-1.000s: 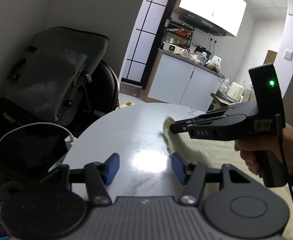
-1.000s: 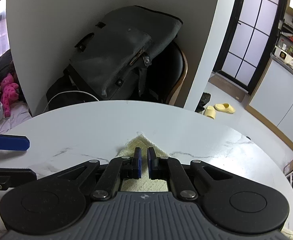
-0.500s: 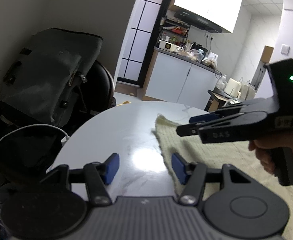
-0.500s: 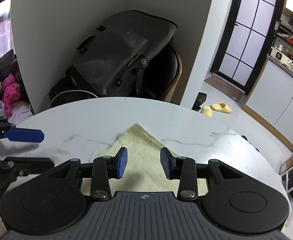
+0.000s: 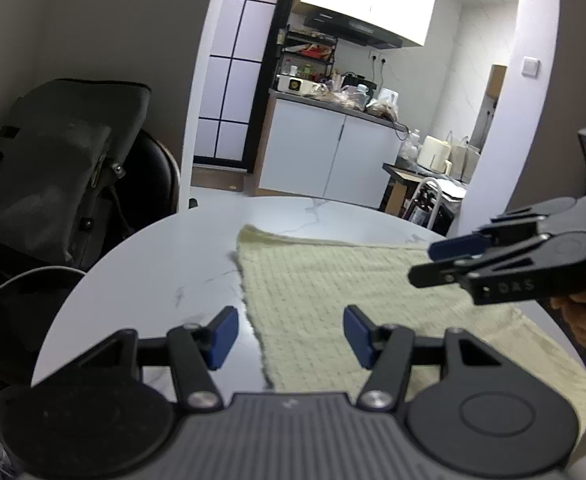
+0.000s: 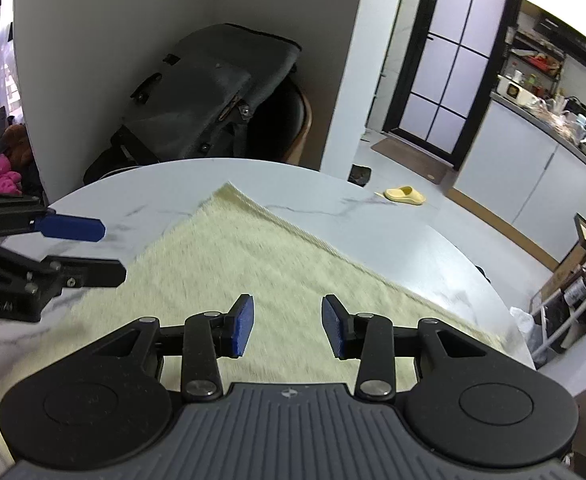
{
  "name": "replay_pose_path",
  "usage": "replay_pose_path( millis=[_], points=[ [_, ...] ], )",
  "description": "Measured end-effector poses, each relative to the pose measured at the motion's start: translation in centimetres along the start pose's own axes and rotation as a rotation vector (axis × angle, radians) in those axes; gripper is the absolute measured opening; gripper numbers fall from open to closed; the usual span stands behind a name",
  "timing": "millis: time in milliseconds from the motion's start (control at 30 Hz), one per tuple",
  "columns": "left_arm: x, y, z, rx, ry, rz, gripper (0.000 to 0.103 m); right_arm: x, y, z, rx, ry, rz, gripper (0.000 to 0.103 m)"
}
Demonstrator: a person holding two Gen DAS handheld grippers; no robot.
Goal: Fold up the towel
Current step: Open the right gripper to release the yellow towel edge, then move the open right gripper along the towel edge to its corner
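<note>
towel: pale yellow waffle-weave towel (image 6: pixel 261 264), lying flat and spread out on the surface, one corner pointing toward the far rim. It covers most of the near and right part of the top.

surface: round white marble-look surface (image 5: pixel 165 264), bare on the left side of the towel.

left gripper: the left gripper (image 5: pixel 289 338) hangs right over the towel's left edge, blue pads spread well apart, nothing between them. One pad sits over bare marble, the other over the cloth. Not gripping anything.

right gripper: the right gripper (image 6: pixel 287 326) is above the middle of the towel. Its jaws have just been opening and now stand moderately apart, holding nothing, with only the cloth below them. In the left wrist view it comes in from the right (image 5: pixel 429 264) with a hand (image 5: pixel 581 312) on its grip.

behind the surface: a dark grey bag (image 6: pixel 209 92) slumped on a black chair (image 6: pixel 293 120) against the wall.

floor: one yellow slipper (image 6: pixel 405 195) near the black-framed glass door (image 6: pixel 461 60).

kitchen: white cabinets (image 5: pixel 329 160) with cluttered stuff on top, too small to make out.
</note>
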State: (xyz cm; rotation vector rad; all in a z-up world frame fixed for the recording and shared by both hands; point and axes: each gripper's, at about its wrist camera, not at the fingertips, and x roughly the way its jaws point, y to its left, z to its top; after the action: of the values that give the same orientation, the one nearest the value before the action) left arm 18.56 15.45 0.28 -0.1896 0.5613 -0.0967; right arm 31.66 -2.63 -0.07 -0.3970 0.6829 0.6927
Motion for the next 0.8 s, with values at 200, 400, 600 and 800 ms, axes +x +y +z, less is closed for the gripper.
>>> replay_pose_path(
  millis=[200,400,600,800],
  points=[
    [-0.3,-1.7,0.0,0.033,0.008,-0.038,0.063,-2.9,-0.8,-2.6,0.047,-0.005,-0.016,0.043],
    [-0.5,-3.5,-0.1,0.076,0.008,-0.090,0.067,-6.2,-1.4,-5.2,0.084,-0.015,-0.042,0.049],
    [-0.4,-5.0,-0.7,0.124,0.021,-0.118,0.069,-9.9,-1.7,-8.1,0.113,-0.030,-0.072,0.051],
    [-0.9,-5.9,-0.8,0.165,0.008,-0.166,0.078,-12.9,-1.6,-11.0,0.146,-0.041,-0.097,0.055]
  ],
)
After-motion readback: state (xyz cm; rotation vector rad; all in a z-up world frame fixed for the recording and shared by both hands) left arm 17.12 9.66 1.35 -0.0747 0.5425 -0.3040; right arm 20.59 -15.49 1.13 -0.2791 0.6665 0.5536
